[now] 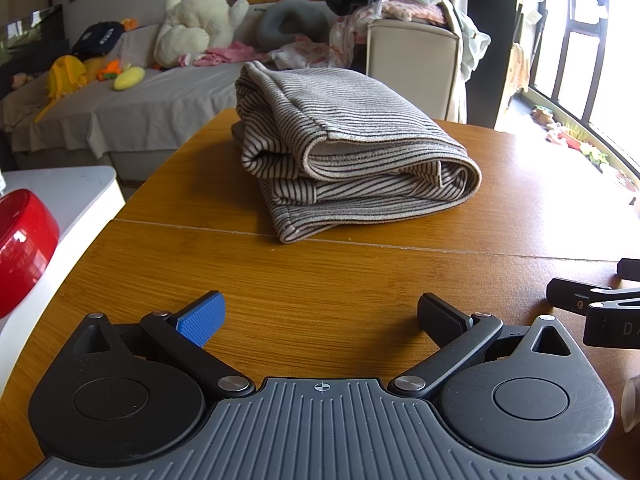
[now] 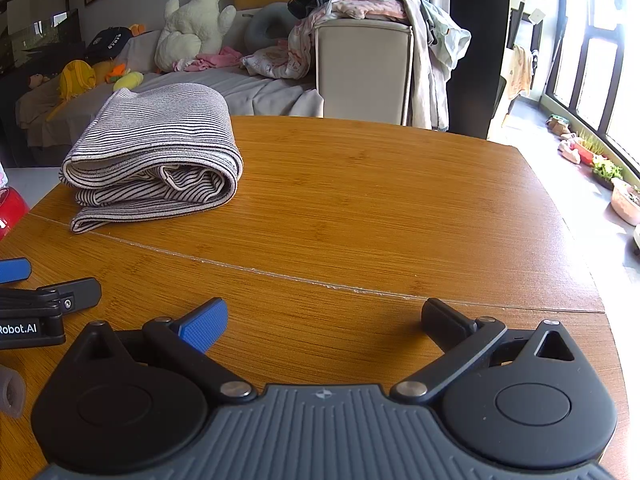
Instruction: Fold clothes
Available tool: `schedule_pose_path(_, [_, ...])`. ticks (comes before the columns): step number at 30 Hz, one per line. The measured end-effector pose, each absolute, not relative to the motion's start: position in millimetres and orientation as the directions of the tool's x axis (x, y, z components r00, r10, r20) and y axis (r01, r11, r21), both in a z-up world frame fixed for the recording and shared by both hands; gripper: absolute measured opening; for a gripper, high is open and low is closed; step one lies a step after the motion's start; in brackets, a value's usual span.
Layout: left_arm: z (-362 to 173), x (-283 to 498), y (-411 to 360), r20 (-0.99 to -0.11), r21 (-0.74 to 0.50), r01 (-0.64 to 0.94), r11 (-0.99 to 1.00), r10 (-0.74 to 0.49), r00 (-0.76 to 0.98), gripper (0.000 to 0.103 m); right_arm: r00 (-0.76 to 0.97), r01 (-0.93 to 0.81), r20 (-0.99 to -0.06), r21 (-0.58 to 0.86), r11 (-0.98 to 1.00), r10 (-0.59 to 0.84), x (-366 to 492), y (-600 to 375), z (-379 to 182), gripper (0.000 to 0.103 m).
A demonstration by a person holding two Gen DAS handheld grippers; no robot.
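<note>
- Wood-grain surface [image 1: 340, 280] with a seam across it; a sofa [image 1: 132, 100] with soft toys sits behind.
- Left view catches a red bowl [image 1: 22, 244]; right view shows window plants [image 2: 606, 168].
- Folded striped shirt [image 1: 340, 152] lies mid-surface, long axis running away from us.
- Left gripper [image 1: 320, 316] and right gripper [image 2: 324, 320] both spread apart, holding nothing, well short of it.

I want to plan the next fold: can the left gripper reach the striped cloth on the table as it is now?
Probably yes: the left gripper is open, and only bare table lies between it and the striped cloth.
</note>
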State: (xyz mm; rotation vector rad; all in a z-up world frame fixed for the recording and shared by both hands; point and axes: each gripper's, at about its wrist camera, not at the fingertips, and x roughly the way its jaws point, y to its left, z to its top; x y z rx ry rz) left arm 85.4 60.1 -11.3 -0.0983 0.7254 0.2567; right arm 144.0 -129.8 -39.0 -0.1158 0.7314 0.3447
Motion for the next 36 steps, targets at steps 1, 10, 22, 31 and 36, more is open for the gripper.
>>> schedule_pose_path(1, [-11.4, 85.3, 60.1, -0.667, -0.001, -0.266, 0.964, 0.198, 0.719, 0.103, 0.691, -0.348, -0.672, 0.016, 0.937, 0.268, 144.0, -129.8, -39.0, 0.103])
schedule_pose_path(10, [-11.7, 85.5, 60.2, -0.667, 0.001, -0.266, 0.964, 0.199, 0.718, 0.103, 0.691, -0.348, -0.671, 0.016, 0.937, 0.268, 144.1, -130.1, -38.9, 0.103])
schedule_pose_path(22, [-10.6, 86.3, 59.4, -0.669, 0.002, -0.269, 0.963, 0.202, 0.716, 0.103, 0.691, -0.347, -0.672, 0.014, 0.938, 0.266, 143.9, -129.4, -38.8, 0.103])
schedule_pose_path(31, [-10.6, 85.0, 59.6, -0.67, 0.0, -0.266, 0.964, 0.197, 0.716, 0.103, 0.692, -0.345, -0.672, 0.014, 0.938, 0.265, 143.6, -129.3, -38.7, 0.103])
schedule_pose_path(36, [-10.8, 86.0, 59.4, -0.669, 0.0, -0.266, 0.964, 0.198, 0.716, 0.103, 0.692, -0.345, -0.672, 0.014, 0.939, 0.264, 144.3, -130.4, -38.6, 0.103])
